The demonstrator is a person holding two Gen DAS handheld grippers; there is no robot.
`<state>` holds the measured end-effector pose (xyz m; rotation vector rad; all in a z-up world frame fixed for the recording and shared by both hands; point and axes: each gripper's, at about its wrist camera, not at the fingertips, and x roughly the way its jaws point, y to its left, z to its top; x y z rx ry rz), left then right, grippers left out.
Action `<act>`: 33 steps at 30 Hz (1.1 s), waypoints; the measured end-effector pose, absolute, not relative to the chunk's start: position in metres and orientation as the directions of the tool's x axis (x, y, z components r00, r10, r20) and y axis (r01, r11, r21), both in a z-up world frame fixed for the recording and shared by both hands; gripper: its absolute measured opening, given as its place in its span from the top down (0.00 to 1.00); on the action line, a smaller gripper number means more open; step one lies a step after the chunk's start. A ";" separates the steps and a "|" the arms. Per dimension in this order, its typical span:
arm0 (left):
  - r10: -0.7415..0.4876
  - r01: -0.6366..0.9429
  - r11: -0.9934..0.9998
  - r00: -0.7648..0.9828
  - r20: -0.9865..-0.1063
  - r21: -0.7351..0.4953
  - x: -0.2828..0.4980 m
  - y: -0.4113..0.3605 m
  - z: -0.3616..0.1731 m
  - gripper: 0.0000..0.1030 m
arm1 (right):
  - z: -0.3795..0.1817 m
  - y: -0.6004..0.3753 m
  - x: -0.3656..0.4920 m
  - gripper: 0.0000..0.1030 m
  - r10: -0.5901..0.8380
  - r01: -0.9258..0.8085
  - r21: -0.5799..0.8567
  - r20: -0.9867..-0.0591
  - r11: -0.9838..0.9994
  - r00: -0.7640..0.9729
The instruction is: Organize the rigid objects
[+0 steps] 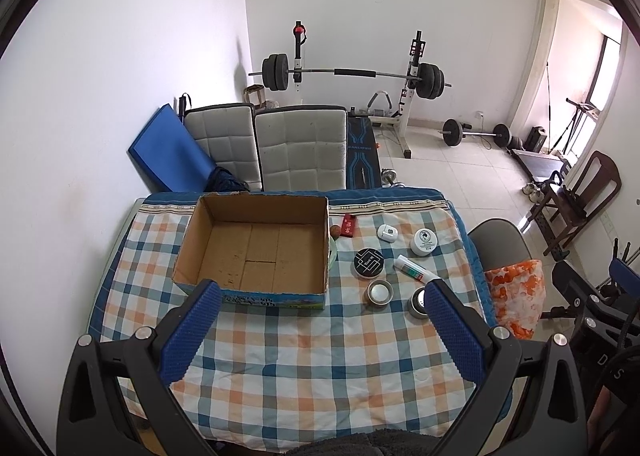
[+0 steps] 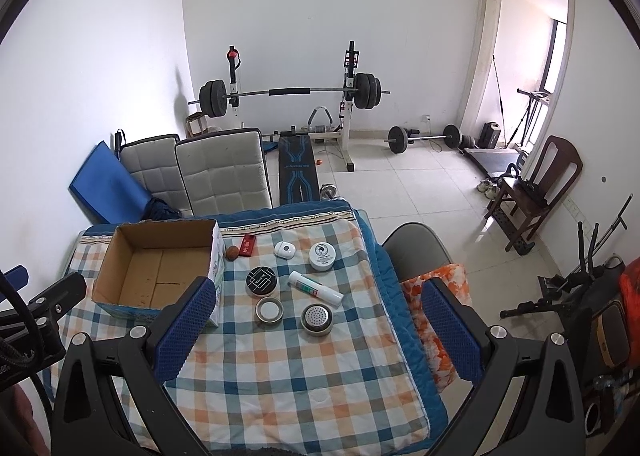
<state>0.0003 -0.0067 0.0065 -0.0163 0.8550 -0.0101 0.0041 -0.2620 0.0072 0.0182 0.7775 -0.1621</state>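
Observation:
An open, empty cardboard box (image 1: 256, 252) (image 2: 160, 272) stands on the checked tablecloth (image 1: 300, 356) (image 2: 300, 368). To its right lie a black round tin (image 1: 368, 263) (image 2: 261, 279), a white jar (image 1: 423, 241) (image 2: 322, 255), a white tube (image 1: 414, 270) (image 2: 316, 288), a small white case (image 1: 387, 233) (image 2: 285, 249), a red box (image 1: 347, 226) (image 2: 247, 245), a brown ball (image 1: 335, 232) (image 2: 231, 253), a metal ring lid (image 1: 378, 292) (image 2: 269, 309) and a metal strainer cap (image 1: 418, 302) (image 2: 316, 319). My left gripper (image 1: 320, 320) is open and empty, held above the table before the box. My right gripper (image 2: 316, 324) is open and empty above the small items.
Two padded chairs (image 1: 300, 148) and a blue mat (image 1: 168, 148) stand behind the table. A grey chair with an orange cloth (image 1: 516, 292) (image 2: 436, 296) is at the table's right edge. A barbell rack (image 1: 352, 72) stands by the far wall.

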 end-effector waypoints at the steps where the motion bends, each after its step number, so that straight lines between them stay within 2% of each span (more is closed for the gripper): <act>1: -0.016 0.004 1.000 0.656 -0.755 -0.018 0.001 -0.007 0.007 0.00 | 0.007 -0.262 0.004 0.00 -0.137 0.150 -0.043 -0.700 0.988 0.700; 33: -0.013 -0.004 1.000 0.661 -0.750 -0.021 0.004 -0.001 0.007 0.00 | -0.001 -0.261 0.008 0.00 -0.133 0.140 -0.048 -0.705 0.989 0.697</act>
